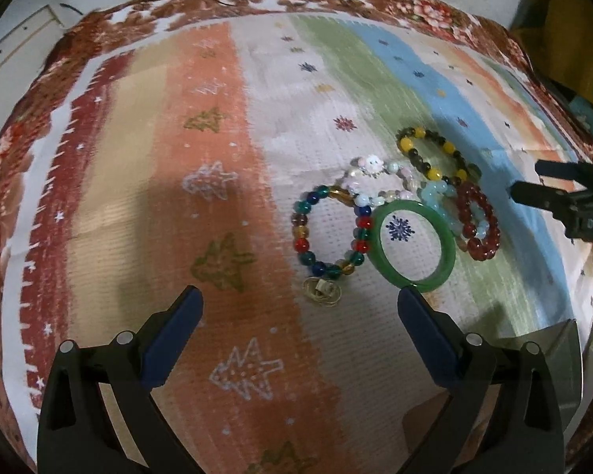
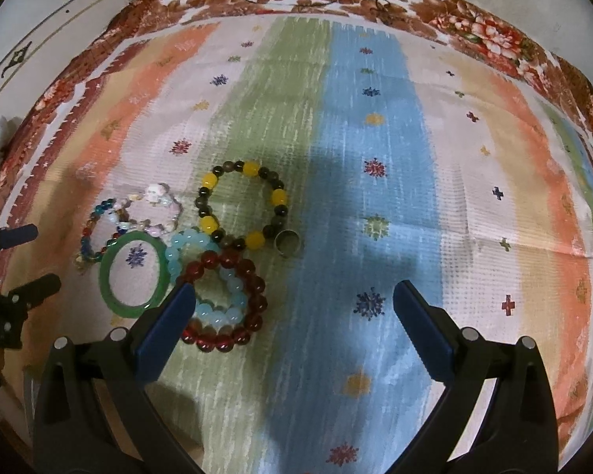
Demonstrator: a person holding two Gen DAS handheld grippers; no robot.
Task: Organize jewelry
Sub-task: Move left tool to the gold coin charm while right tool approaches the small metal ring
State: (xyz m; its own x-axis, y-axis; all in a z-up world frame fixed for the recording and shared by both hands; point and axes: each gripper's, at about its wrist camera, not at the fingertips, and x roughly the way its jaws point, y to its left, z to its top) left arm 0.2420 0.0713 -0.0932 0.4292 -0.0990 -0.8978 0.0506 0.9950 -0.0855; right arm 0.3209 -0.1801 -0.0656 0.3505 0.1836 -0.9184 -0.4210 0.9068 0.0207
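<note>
- The striped cloth (image 2: 375,205) covers the tabletop; its wide blue and right-hand bands lie bare, good room for spreading pieces apart.
- The jewelry sits in one cluster on the white and green stripes, left of the right gripper (image 2: 294,302) and ahead-right of the left gripper (image 1: 300,308).
- Both sets of fingers stand wide open, holding nothing.
- The green bangle (image 1: 411,245) touches the multicolour bead bracelet (image 1: 328,233); being rigid, it probably lifts cleanly first.
- The dark red bead bracelet (image 2: 225,300) overlaps the pale blue bead bracelet (image 2: 201,272); pinch one strand only.
- The yellow-and-dark bead bracelet (image 2: 241,205) lies apart.
- The small metal ring (image 2: 288,243) needs a low, centred pinch.
</note>
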